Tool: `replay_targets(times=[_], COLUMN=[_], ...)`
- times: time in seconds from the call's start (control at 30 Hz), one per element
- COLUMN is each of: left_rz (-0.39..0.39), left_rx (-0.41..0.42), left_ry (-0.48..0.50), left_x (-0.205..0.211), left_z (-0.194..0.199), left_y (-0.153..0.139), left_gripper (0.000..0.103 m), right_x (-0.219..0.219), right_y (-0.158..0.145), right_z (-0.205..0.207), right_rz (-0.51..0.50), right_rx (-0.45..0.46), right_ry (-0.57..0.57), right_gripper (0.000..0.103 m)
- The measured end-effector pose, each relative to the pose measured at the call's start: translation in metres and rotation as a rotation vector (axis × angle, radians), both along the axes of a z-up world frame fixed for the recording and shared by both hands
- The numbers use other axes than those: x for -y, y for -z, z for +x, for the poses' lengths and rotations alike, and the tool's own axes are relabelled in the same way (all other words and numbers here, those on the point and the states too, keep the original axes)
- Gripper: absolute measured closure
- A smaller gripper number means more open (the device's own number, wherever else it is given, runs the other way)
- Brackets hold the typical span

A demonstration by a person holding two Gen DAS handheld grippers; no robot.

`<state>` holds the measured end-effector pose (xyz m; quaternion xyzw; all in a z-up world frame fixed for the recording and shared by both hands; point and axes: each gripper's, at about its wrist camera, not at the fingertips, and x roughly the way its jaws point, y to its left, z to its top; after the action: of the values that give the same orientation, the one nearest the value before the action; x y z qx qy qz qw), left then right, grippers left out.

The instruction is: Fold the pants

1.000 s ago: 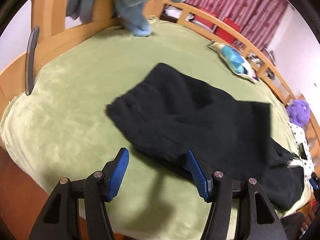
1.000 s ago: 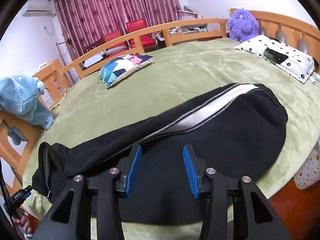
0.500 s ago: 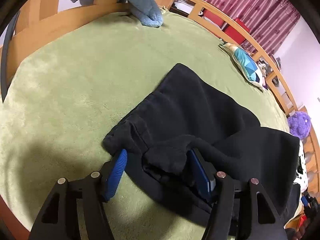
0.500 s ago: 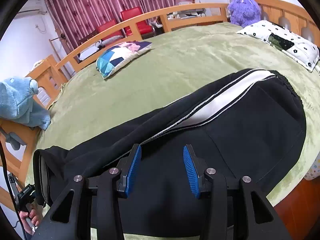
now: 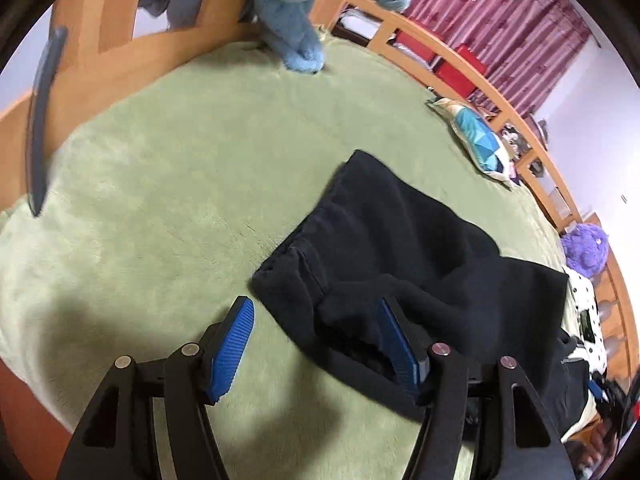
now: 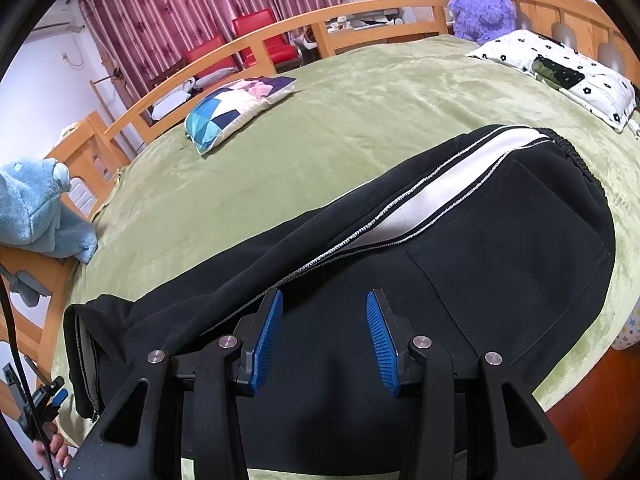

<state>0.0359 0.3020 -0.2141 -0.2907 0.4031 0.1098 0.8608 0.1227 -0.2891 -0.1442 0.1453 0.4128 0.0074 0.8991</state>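
Note:
Black pants [image 6: 480, 264] with a white side stripe lie along the green bed cover [image 6: 360, 120], folded lengthwise, waistband to the right. In the left wrist view the leg cuffs [image 5: 360, 248] lie bunched. My left gripper [image 5: 316, 344] is open just above the cuff end, its right finger against a raised fold of black cloth. My right gripper [image 6: 324, 336] is open and empty, hovering over the thigh part of the pants near the front edge.
A blue plush toy [image 5: 296, 12] hangs on the wooden bed rail [image 5: 120, 40]. A blue patterned cushion [image 6: 236, 108], a purple plush [image 6: 480, 8] and a white flowered pillow [image 6: 560, 68] lie at the far side. Red chairs and curtains stand behind.
My left gripper dropped close onto the cuffs, then drew back a little; it stays open. The cuff end bunched up. My right gripper barely moved.

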Motion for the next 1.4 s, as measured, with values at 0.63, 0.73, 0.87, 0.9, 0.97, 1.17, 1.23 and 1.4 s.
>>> replay_targets(times=[0.63, 0.73, 0.87, 0.9, 0.97, 1.17, 1.23, 1.4], left_rz=[0.089, 0.138, 0.163, 0.167, 0.172, 0.188, 0.193, 0.237], left_rx=[-0.035, -0.073, -0.133, -0.127, -0.113, -0.053, -0.038, -0.006], left_ry=[-0.146, -0.136, -0.134, -0.124, -0.09, 0.065, 0.14, 0.31], left_x=[-0.009, 0.002, 0.017, 0.022, 0.038, 0.107, 0.137, 0.201], left_z=[-0.051, -0.056, -0.062, -0.065, -0.07, -0.064, -0.054, -0.028], left_y=[0.003, 0.001, -0.009, -0.012, -0.02, -0.04, -0.044, -0.051], left_gripper=[0.09, 0.083, 0.079, 0.079, 0.072, 0.057, 0.05, 0.03], right_x=[-0.007, -0.003, 0.006, 0.01, 0.015, 0.021, 0.02, 0.019], right_y=[-0.004, -0.006, -0.009, -0.009, -0.01, -0.01, -0.011, -0.011], right_z=[-0.008, -0.011, -0.017, -0.019, -0.022, -0.025, -0.028, -0.03], right_rz=[-0.011, 0.017, 0.067, 0.088, 0.123, 0.146, 0.111, 0.024], right_rx=[0.044, 0.059, 0.082, 0.091, 0.102, 0.101, 0.111, 0.113], right_ry=[-0.037, -0.049, -0.06, -0.061, -0.062, -0.061, -0.063, -0.063], right_gripper=[0.06, 0.06, 0.06, 0.06, 0.059, 0.059, 0.059, 0.055])
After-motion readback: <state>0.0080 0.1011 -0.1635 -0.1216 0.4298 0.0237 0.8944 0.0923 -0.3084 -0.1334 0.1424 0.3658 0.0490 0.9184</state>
